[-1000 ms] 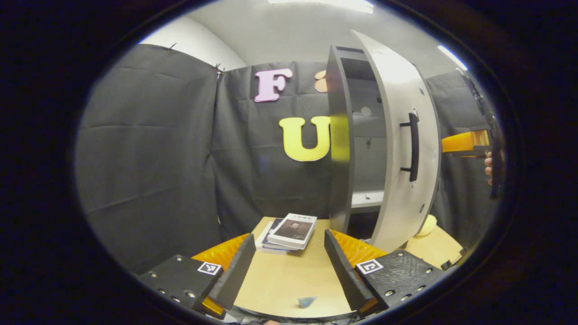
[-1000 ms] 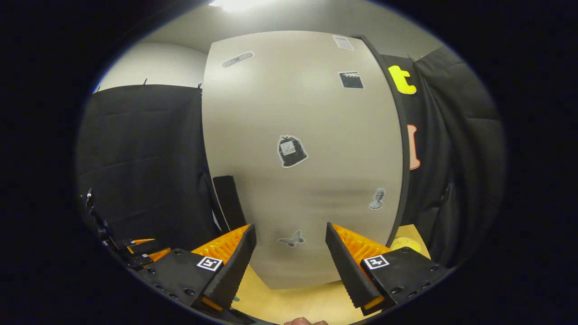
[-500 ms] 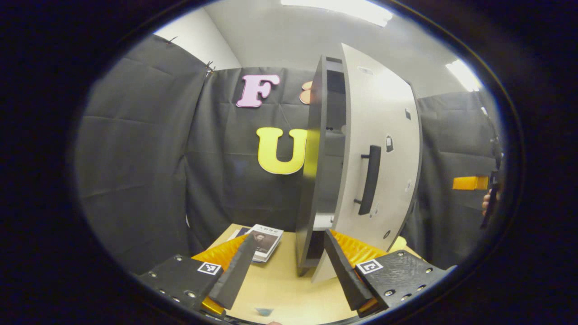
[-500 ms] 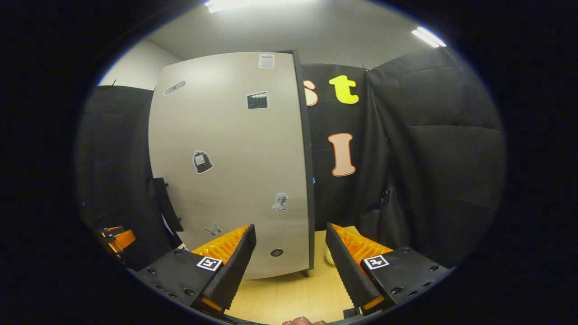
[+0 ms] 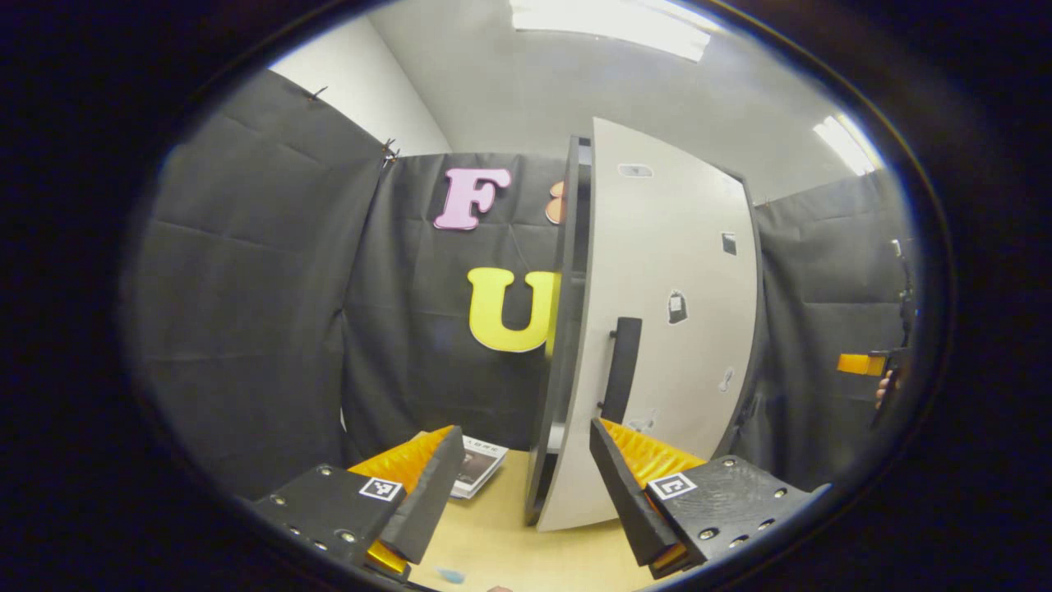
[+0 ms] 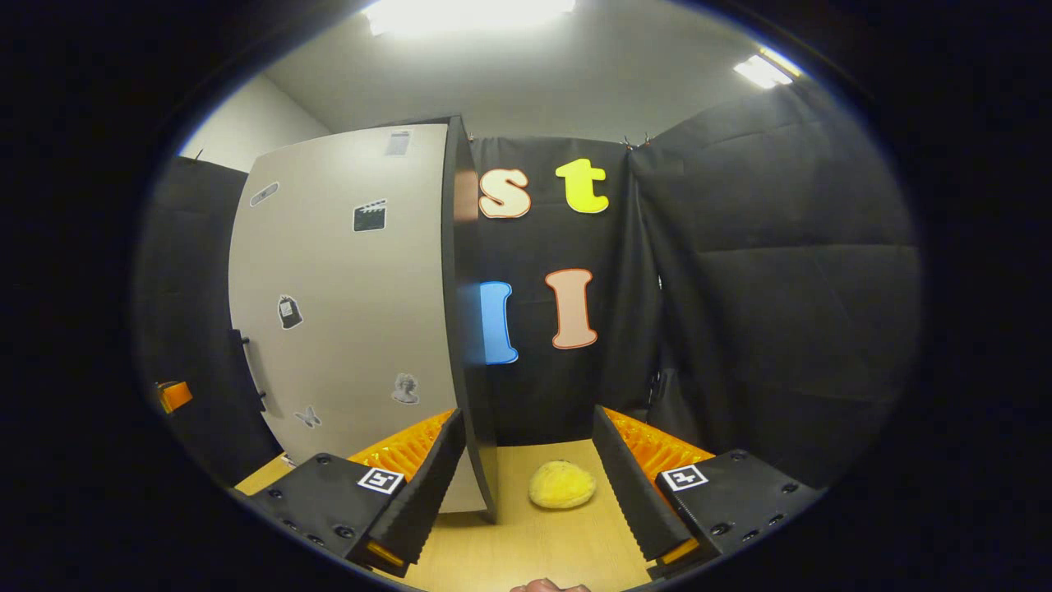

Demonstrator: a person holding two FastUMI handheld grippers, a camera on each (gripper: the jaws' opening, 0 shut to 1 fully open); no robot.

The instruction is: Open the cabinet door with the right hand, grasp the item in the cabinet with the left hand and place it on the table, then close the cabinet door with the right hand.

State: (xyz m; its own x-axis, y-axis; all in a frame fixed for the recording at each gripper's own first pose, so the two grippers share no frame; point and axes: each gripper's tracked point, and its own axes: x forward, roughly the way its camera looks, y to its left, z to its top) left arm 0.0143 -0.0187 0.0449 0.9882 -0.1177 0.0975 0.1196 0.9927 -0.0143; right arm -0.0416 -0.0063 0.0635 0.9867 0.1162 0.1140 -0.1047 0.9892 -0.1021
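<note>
The cabinet's pale grey door [image 5: 674,345] lies against the cabinet front, shut or very nearly so, its black handle [image 5: 620,366] near its left edge. My left gripper [image 5: 522,493] is open and holds nothing, low over the wooden table [image 5: 509,547] a short way before the cabinet. A small stack of books [image 5: 478,462] lies on the table left of the cabinet. My right gripper [image 6: 530,485] is open too, off the door [image 6: 345,312], by the cabinet's dark side panel [image 6: 464,329]. A yellow lumpy item [image 6: 562,483] rests on the table between its fingers, farther off.
Black cloth walls close the booth behind and on both sides. The right gripper [image 5: 863,363], with a hand on it, shows at the far right of the left gripper view. A bit of the left gripper [image 6: 173,395] shows at the left edge of the right gripper view.
The door has swung from partly open to shut or nearly shut. The right gripper has come away from the door and now faces past the cabinet's right side. The left view has shifted.
</note>
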